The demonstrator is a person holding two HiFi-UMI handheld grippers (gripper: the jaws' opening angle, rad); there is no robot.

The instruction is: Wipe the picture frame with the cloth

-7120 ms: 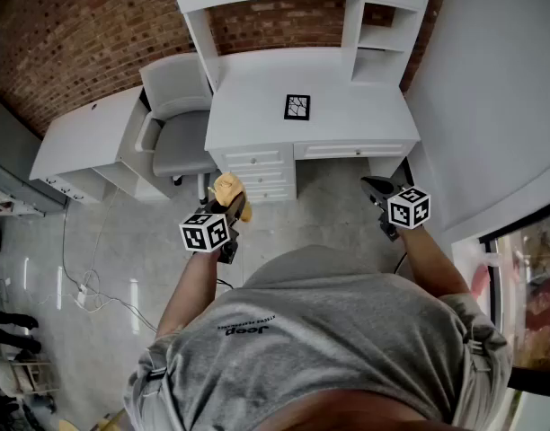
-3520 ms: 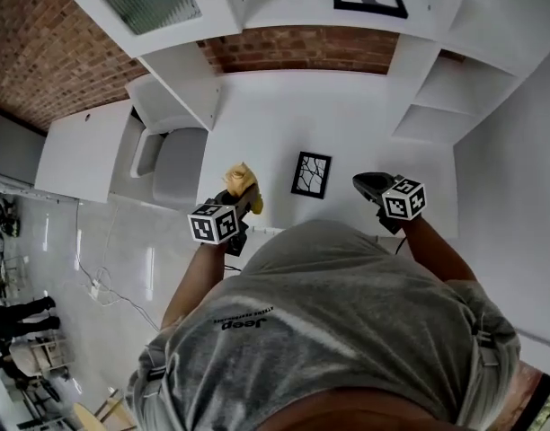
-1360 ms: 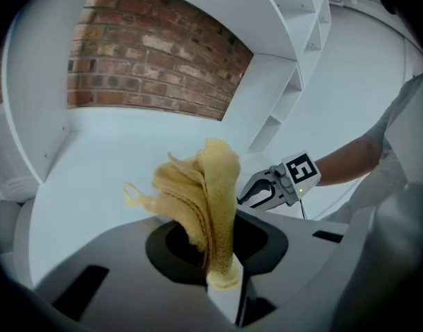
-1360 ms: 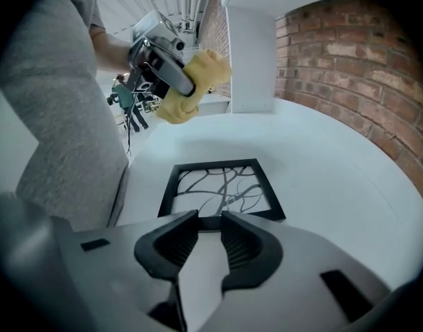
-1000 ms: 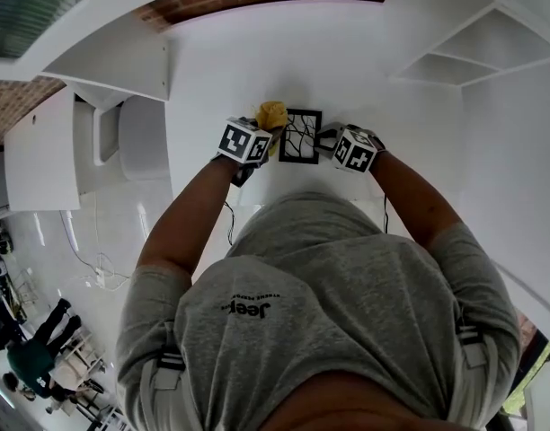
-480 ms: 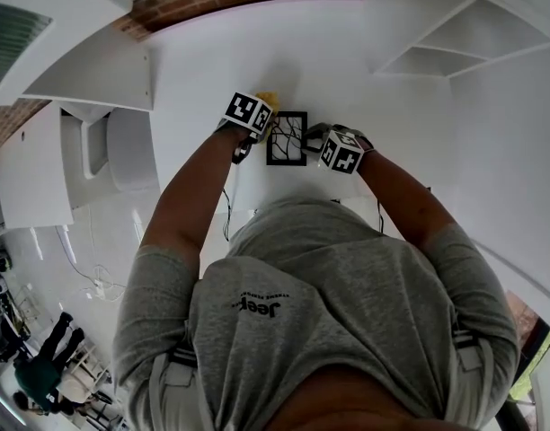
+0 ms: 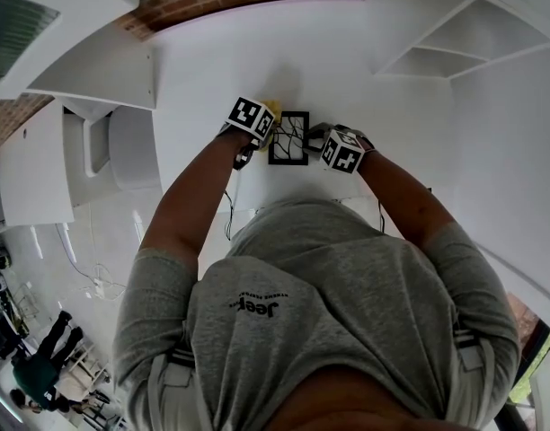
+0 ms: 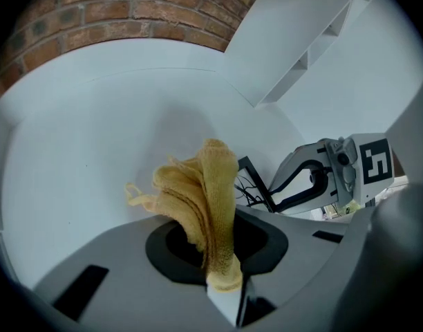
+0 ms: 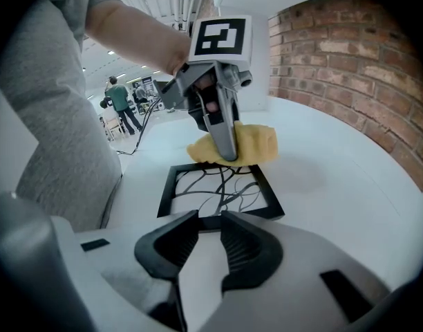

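Left gripper (image 8: 222, 286) is clamped on a yellow cloth (image 8: 201, 192). The right gripper (image 9: 204, 220) has its jaws a narrow gap apart, tips at the near edge of the picture frame (image 9: 218, 185), gripping nothing. The white desk (image 7: 212, 70) carries the black frame, which lies flat. In the head view the left gripper sits at the frame's 10 o'clock, the right at its 3 o'clock, and the cloth barely peeks out. Only the right gripper view shows the cloth against the frame's far edge.
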